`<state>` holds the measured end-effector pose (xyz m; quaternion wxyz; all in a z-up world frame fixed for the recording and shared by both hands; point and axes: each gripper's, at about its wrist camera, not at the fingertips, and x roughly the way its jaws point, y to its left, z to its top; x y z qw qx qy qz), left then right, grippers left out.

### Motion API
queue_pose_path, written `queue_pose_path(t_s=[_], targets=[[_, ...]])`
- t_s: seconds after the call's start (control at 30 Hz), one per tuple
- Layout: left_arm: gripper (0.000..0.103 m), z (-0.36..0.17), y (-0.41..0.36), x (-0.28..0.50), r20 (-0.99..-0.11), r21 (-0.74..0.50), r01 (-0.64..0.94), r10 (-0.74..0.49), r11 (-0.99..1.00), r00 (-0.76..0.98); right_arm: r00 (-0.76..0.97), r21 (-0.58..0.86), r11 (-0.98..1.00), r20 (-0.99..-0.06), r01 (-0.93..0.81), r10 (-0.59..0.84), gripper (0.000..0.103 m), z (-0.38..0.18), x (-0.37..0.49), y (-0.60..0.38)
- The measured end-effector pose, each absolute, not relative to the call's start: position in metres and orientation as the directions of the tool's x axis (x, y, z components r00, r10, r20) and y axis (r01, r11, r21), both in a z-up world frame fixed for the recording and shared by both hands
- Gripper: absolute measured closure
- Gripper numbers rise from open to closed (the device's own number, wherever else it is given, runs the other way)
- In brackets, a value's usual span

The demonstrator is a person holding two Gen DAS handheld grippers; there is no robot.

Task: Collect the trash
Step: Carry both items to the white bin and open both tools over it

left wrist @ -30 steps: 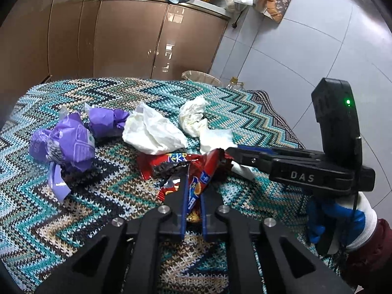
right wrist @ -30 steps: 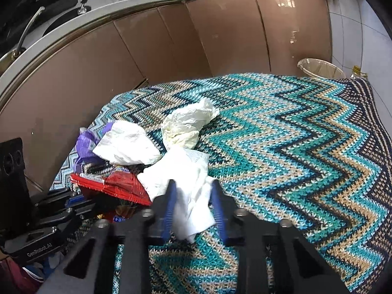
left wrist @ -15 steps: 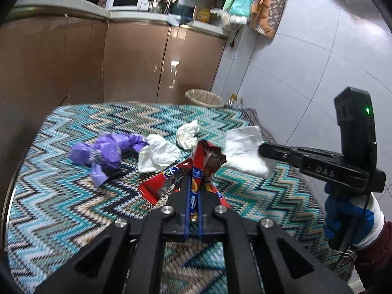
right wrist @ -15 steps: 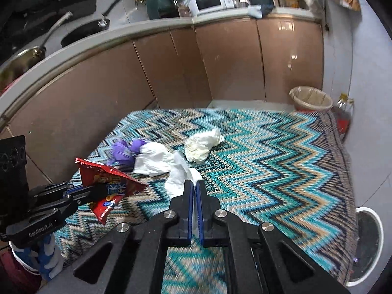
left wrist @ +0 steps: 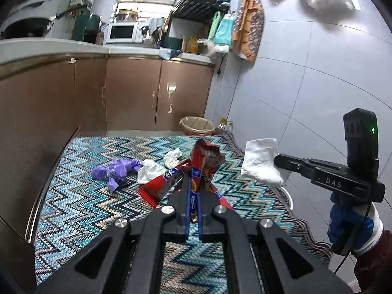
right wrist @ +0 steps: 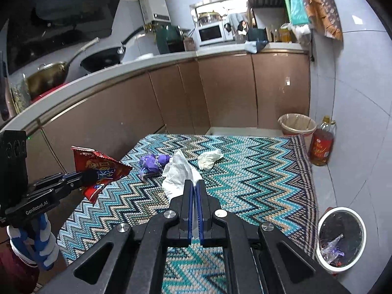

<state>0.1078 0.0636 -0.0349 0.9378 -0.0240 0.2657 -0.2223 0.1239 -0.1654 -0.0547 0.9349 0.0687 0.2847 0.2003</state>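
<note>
My left gripper (left wrist: 193, 180) is shut on a red snack wrapper (left wrist: 204, 153) and holds it up off the zigzag tablecloth (left wrist: 85, 201). The right wrist view shows this wrapper (right wrist: 98, 165) hanging at the left, in the left gripper (right wrist: 85, 176). My right gripper (right wrist: 194, 183) is shut on a white tissue (right wrist: 177, 171), also lifted; from the left wrist this tissue (left wrist: 261, 163) hangs at the right gripper's (left wrist: 278, 161) tip. On the cloth lie a purple wrapper (left wrist: 115, 169), a white crumpled tissue (left wrist: 149, 169) and a cream crumpled tissue (right wrist: 209, 158).
A white-rimmed bin with a black liner (right wrist: 340, 237) stands on the floor by the table's right side, with some trash in it. A beige lined bin (right wrist: 296, 123) and an oil bottle (right wrist: 321, 147) stand beyond the table's far end. Brown cabinets run behind and to the left.
Both grippers have risen and drawn back from the pile, lifting the red wrapper and the white tissue off the cloth. The right jaws closed on the tissue.
</note>
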Motion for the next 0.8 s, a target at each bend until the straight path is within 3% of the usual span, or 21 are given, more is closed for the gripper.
queue_pose_path(t_s=[0.4, 0.8], targets=[[0.099, -0.016, -0.037, 0.100, -0.522, -0.104, 0.532, -0.502, 0.840, 0.690, 0.847, 0.289, 0.933, -0.421, -0.214, 0.325, 0.099, -0.045, 0.071, -0.257], [0.099, -0.046, -0.207, 0.152, -0.632, -0.060, 0.676, -0.552, 0.734, 0.544, 0.877, 0.354, 0.934, -0.462, 0.050, 0.128, 0.099, -0.084, 0.066, -0.392]])
